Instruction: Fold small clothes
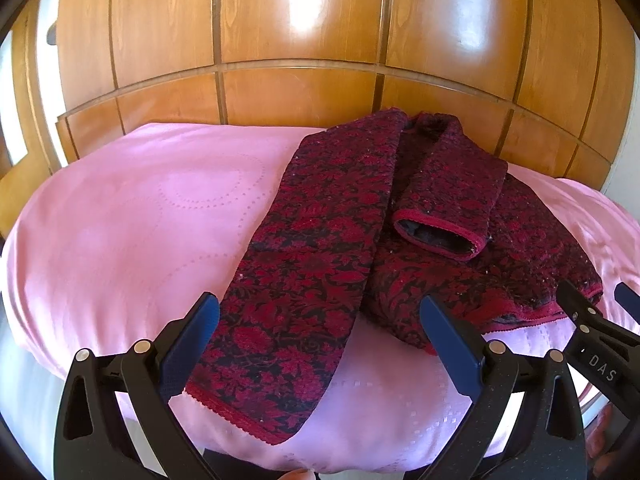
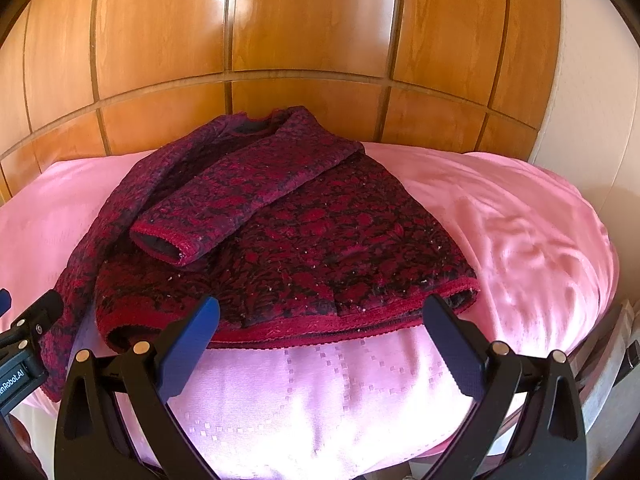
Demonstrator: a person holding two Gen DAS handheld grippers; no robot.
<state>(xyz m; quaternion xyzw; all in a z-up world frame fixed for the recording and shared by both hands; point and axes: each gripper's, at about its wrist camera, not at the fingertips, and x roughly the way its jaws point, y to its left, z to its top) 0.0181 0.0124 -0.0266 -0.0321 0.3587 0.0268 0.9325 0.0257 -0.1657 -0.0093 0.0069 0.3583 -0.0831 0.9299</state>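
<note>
Pink bedspread [image 1: 120,220] fills the left wrist view from nine o'clock across to three, with a glossy wooden wardrobe [image 1: 300,40] behind it at twelve. On that cover lies a dark red floral sweater [image 1: 320,240]; one sleeve [image 1: 280,340] runs down toward six o'clock between the fingers of the left gripper [image 1: 320,344], whose jaws stand spread wide and clasp nothing. A second sleeve is folded across the body, its cuff [image 1: 440,238] gaping toward the camera just right of centre. At four o'clock the fingers of the right gripper [image 1: 600,304] poke in beside the hem.

From the right wrist, the sweater's body [image 2: 340,248] shows whole, neckline at twelve and hem [image 2: 320,330] along the near edge, which the other camera sees only in part. Here the left gripper [image 2: 24,328] enters at nine o'clock, over the long sleeve. Wide-spread and holding nothing, the right gripper [image 2: 320,344] hovers at six o'clock with its fingers just before the hem. A pale wall [image 2: 592,80] stands at two o'clock.
</note>
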